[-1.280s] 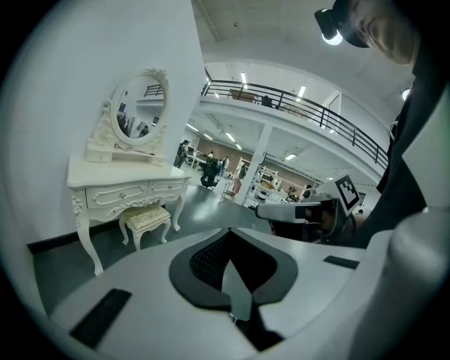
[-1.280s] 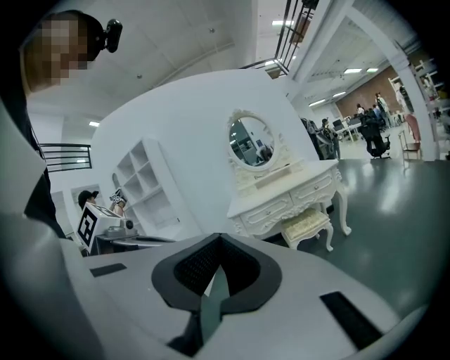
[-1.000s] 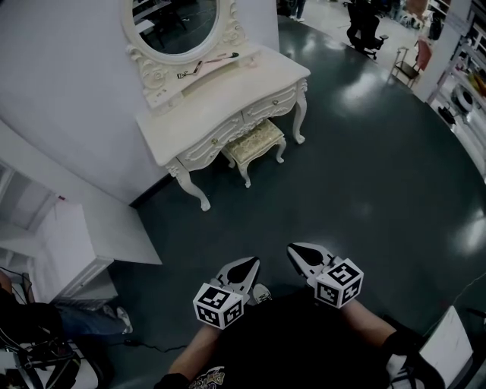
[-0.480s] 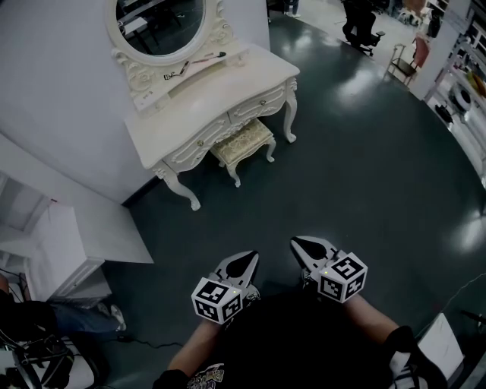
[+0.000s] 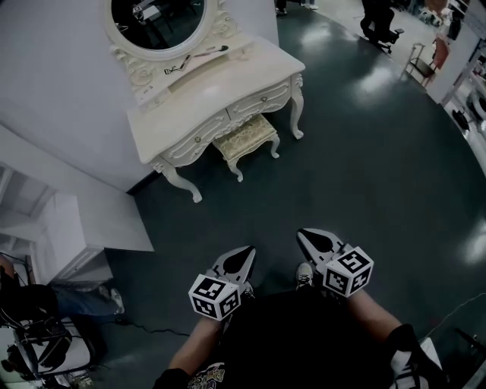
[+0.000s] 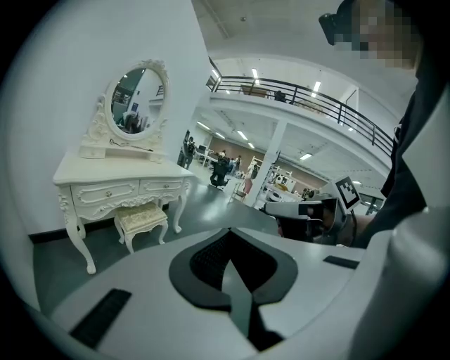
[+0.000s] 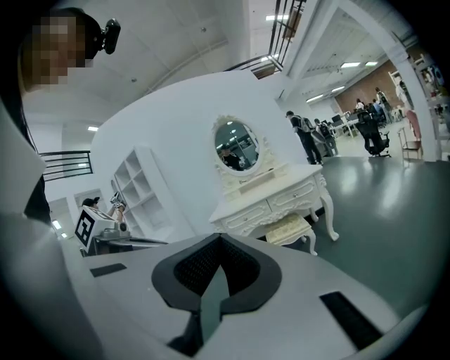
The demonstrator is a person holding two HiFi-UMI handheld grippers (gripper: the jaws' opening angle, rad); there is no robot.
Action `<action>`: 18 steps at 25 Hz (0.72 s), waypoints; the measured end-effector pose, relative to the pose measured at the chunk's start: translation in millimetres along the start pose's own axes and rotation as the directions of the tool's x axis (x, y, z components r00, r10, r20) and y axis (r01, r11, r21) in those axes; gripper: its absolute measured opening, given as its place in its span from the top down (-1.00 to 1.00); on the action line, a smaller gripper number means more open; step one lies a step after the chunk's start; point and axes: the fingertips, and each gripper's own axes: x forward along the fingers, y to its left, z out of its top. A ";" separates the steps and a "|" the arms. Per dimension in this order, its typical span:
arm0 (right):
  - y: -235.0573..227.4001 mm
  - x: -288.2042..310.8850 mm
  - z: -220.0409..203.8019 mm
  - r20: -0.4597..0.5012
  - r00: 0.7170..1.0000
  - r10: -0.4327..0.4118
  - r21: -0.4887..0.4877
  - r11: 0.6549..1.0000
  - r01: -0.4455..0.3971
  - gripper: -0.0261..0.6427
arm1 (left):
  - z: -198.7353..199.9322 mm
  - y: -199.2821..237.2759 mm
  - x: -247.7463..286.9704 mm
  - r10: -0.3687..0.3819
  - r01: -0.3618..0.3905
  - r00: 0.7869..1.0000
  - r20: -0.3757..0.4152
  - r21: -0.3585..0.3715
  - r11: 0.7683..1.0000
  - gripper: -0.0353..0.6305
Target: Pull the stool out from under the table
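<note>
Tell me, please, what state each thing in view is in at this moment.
Stool: upright, tucked partly under the table, not yet pulled out.
Table: standing on its legs, untouched.
Drawers: shut.
Mirror: upright on the table.
Left tool: shut, empty, well short of the stool.
Right tool: shut, empty, well short of the stool.

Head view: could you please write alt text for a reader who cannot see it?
A cushioned stool sits partly under a white dressing table across a dark floor. In the foreground, the left gripper and right gripper are shut and empty.
</note>
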 end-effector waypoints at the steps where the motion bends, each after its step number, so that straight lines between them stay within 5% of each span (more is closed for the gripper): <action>1: -5.9 -2.0 1.7 -0.005 1.000 0.012 0.000 1.000 -0.012 0.84 | 1.7 -2.5 5.5 0.015 -0.015 1.000 0.003 -0.004 1.000 0.87; 11: -56.3 -24.8 17.5 -0.080 0.989 0.122 -0.037 0.991 -0.125 0.84 | 22.6 -23.9 48.5 0.176 -0.174 0.983 0.049 -0.038 0.984 0.87; 18: -85.0 -16.7 39.7 -0.044 0.992 0.119 -0.020 0.993 -0.120 0.84 | 21.6 -14.2 65.9 0.224 -0.223 0.974 0.020 -0.058 0.973 0.87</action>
